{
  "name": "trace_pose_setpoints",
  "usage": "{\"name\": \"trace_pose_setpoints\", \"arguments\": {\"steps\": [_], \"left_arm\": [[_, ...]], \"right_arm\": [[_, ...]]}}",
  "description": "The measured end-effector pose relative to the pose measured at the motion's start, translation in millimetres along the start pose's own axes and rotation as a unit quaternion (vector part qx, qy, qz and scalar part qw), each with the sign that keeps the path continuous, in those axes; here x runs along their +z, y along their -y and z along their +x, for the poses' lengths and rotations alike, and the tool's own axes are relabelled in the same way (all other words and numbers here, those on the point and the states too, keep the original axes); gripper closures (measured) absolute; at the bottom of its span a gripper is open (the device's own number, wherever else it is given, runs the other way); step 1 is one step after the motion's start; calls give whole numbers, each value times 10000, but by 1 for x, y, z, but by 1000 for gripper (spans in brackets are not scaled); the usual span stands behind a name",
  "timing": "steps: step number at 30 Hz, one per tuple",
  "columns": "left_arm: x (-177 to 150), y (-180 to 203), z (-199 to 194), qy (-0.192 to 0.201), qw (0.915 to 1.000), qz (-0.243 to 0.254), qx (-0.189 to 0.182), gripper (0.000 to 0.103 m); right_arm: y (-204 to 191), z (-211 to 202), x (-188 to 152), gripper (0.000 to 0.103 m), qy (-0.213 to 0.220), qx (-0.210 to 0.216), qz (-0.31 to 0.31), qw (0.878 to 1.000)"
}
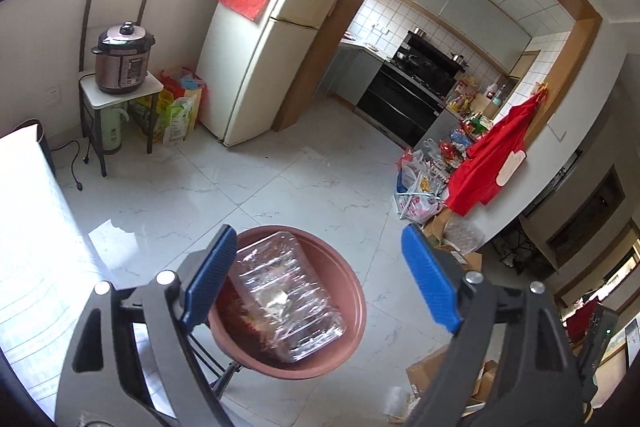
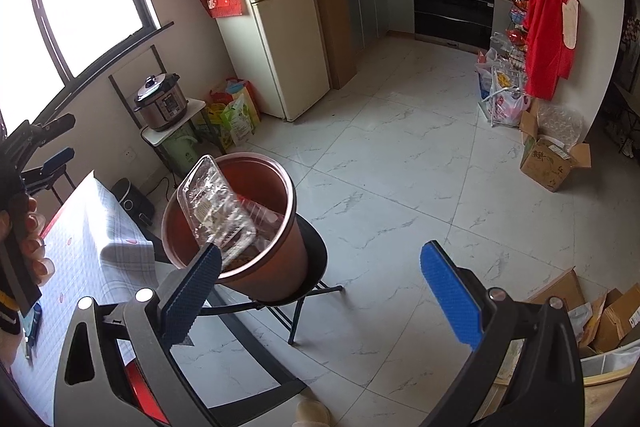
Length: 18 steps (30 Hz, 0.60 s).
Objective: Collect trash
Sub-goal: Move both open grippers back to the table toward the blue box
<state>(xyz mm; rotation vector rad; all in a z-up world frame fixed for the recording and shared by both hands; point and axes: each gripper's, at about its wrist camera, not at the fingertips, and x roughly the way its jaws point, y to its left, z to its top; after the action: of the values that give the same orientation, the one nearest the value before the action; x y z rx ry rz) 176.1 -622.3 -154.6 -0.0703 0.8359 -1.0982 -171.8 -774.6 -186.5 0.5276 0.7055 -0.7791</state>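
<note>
So the left gripper hangs with its jaws spread wide and nothing between them, right above one reddish-brown bucket. The right gripper is wide open and empty too, just near-right of that bucket. One clear plastic tray leans inside it, with some red scraps under it that I can't make out. The bucket sits on a black folding stool, mostly hidden. White marble floor tiles, one cream fridge at the far wall, one pressure cooker far left.
</note>
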Motion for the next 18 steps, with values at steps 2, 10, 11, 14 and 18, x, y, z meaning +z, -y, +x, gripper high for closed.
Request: {"name": "trace_pose_setpoints", "arguments": {"steps": [2, 10, 11, 14, 18], "left_arm": [[-2, -16, -23, 68, 9998, -36, 165, 10], [-27, -88, -138, 279, 9938, -286, 1042, 6], [-33, -98, -155, 315, 9917, -335, 1201, 6], [-51, -130, -208, 486, 9834, -503, 1673, 5], [-79, -179, -286, 779, 9662, -768, 2336, 5]], "right_arm": [[-15, 0, 1, 5, 20, 116, -95, 9999], [-100, 0, 3, 5, 2, 660, -534, 9964], [-112, 0, 2, 5, -20, 734, -603, 9955], [-152, 0, -3, 5, -104, 965, -832, 9918], [-208, 0, -13, 5, -235, 1250, -1165, 9850]]}}
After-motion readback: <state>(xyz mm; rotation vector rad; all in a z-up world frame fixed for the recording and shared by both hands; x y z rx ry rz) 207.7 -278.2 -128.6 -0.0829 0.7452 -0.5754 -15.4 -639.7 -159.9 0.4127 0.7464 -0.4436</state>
